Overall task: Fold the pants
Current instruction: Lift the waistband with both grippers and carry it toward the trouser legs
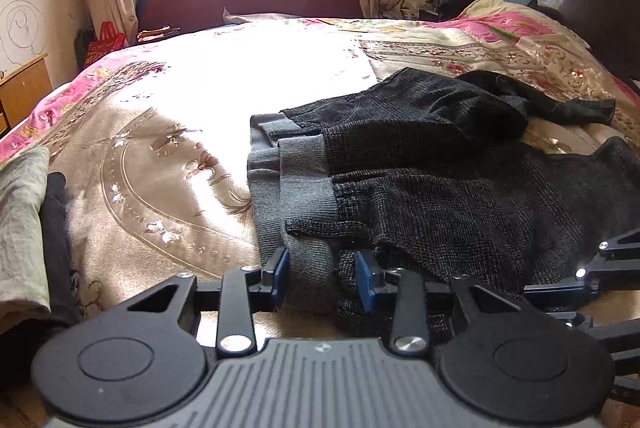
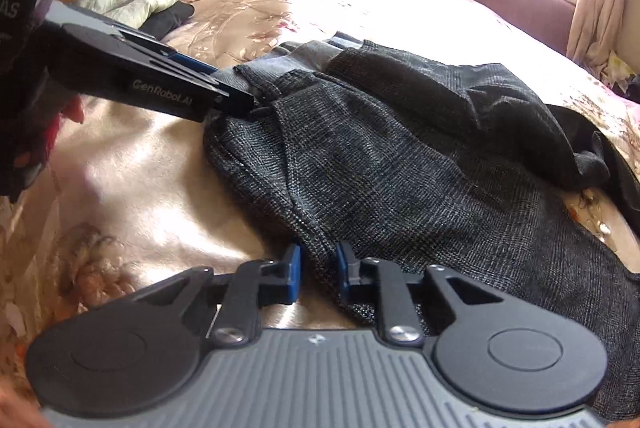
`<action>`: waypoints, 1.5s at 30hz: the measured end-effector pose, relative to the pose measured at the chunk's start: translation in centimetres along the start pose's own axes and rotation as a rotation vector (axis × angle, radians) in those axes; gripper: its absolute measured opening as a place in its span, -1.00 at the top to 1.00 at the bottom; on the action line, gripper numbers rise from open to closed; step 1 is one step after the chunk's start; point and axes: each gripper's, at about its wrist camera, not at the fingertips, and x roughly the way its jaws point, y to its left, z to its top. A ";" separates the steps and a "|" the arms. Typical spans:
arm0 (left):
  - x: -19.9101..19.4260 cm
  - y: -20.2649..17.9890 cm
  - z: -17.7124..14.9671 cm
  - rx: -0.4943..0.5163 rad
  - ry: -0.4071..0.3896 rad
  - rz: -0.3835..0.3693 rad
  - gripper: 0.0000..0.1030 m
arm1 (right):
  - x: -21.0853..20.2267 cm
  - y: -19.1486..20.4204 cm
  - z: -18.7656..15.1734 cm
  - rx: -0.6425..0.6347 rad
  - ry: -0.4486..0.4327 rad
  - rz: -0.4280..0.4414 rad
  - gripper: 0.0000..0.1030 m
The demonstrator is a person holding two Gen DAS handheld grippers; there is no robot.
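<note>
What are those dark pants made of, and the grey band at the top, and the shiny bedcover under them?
The pants look like a woven, wool-like fabric: fine dark check, matte, slightly fuzzy. The grey waistband seems a ribbed stretch knit, with fine parallel ribs showing. The bedcover appears satin-like, probably synthetic or silk: it glares in the window light and carries a raised floral pattern. Both tongs grip the pants' near edge.

Bed (image 1: 168, 156) w/ floral quilt — dark pants (image 1: 440, 188) crumpled on it, folded clothes (image 1: 24, 220) at edge.
</note>
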 end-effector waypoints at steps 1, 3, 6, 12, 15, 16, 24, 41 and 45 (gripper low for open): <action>-0.3 0.3 0.1 0.005 0.000 0.009 0.25 | 0.0 0.2 0.2 0.007 -0.002 0.013 0.69; -0.6 1.4 0.0 0.020 0.014 0.068 0.52 | -0.2 1.0 0.6 0.014 -0.005 0.043 0.71; -1.1 3.9 -0.4 -0.023 0.048 0.115 0.55 | -0.5 2.6 0.7 0.000 -0.023 0.094 0.71; -3.8 3.7 -1.3 0.004 0.017 0.133 0.55 | -1.0 3.2 1.1 0.062 -0.020 0.097 0.57; -4.8 1.3 -0.8 0.092 -0.010 0.120 0.53 | -3.9 1.1 0.2 0.144 -0.049 0.103 0.53; -5.0 0.3 -0.5 0.109 -0.017 0.103 0.52 | -5.1 0.3 -0.4 0.167 -0.064 0.076 0.47; -2.6 -9.8 0.3 0.223 -0.005 -0.067 0.40 | -14.1 -14.5 -10.6 0.510 -0.044 -0.369 0.24; 2.1 -19.4 1.7 0.292 0.112 -0.211 0.38 | -20.5 -33.5 -22.5 0.827 0.056 -0.831 0.29; 0.6 -18.0 2.7 0.325 0.055 -0.205 0.23 | -20.4 -30.4 -18.4 0.696 -0.019 -0.785 0.22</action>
